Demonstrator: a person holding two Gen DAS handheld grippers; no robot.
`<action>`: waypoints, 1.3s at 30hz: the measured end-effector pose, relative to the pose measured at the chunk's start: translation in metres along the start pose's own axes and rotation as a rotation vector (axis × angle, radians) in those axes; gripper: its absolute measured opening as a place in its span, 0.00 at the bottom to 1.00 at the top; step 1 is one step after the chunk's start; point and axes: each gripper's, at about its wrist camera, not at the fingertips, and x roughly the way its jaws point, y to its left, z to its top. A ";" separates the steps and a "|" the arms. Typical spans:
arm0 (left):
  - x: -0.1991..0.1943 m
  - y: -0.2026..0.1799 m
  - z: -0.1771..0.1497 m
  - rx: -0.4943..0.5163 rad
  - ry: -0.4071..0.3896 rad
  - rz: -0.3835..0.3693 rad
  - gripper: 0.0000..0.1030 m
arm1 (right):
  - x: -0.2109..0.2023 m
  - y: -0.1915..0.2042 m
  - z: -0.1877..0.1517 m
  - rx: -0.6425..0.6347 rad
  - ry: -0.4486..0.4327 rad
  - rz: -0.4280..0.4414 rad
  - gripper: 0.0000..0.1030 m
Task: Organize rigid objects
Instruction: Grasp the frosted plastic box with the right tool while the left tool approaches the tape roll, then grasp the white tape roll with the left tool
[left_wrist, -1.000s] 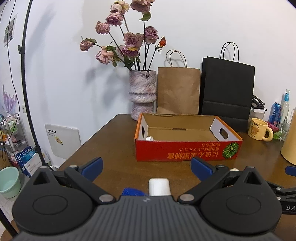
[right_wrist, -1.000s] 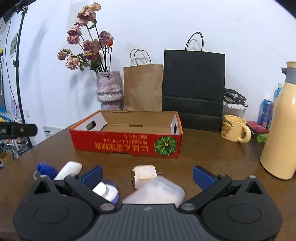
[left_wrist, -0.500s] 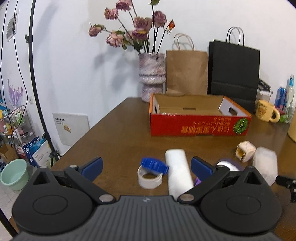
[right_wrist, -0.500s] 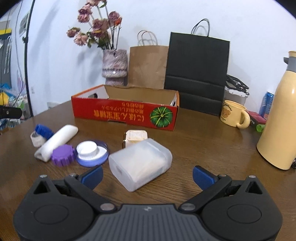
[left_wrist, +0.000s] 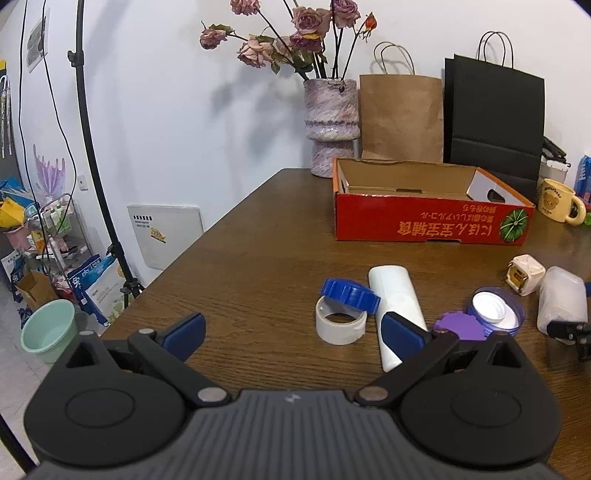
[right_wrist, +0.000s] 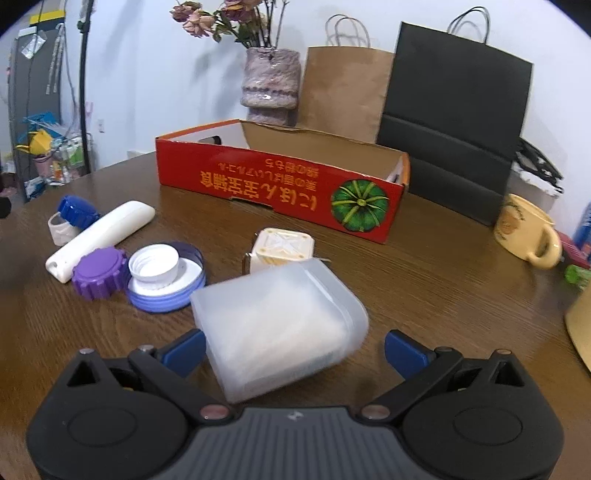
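A red cardboard box (left_wrist: 432, 229) (right_wrist: 280, 184) stands open at the back of the wooden table. In front of it lie a white tube (left_wrist: 395, 306) (right_wrist: 99, 236), a blue cap (left_wrist: 349, 293) leaning on a white ring (left_wrist: 340, 325), a purple cap (right_wrist: 99, 273), a blue lid holding a white cap (right_wrist: 166, 277), a small cream cube (right_wrist: 282, 251) and a frosted plastic case (right_wrist: 280, 328). My left gripper (left_wrist: 291, 332) is open, above the table near the ring and tube. My right gripper (right_wrist: 295, 350) is open, with the frosted case between its fingers, untouched.
A vase of dried roses (left_wrist: 330, 125), a brown paper bag (left_wrist: 400, 114) and a black bag (left_wrist: 493, 118) stand behind the box. A yellow mug (right_wrist: 524, 232) and a cream flask (right_wrist: 580, 325) are at the right. The table's left edge (left_wrist: 177, 266) drops to the floor.
Both grippers pulled back and up from the box, so the loose items came into view. The right gripper then moved forward and down around the frosted case.
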 end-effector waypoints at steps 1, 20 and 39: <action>0.002 -0.001 0.001 0.002 0.008 0.007 1.00 | 0.003 0.000 0.002 -0.011 -0.007 0.009 1.00; 0.034 -0.003 -0.003 0.017 0.063 0.022 1.00 | 0.004 -0.003 0.004 0.081 -0.073 0.037 0.81; 0.079 -0.005 -0.002 0.019 0.084 -0.037 1.00 | -0.020 0.017 -0.001 0.199 -0.171 -0.132 0.81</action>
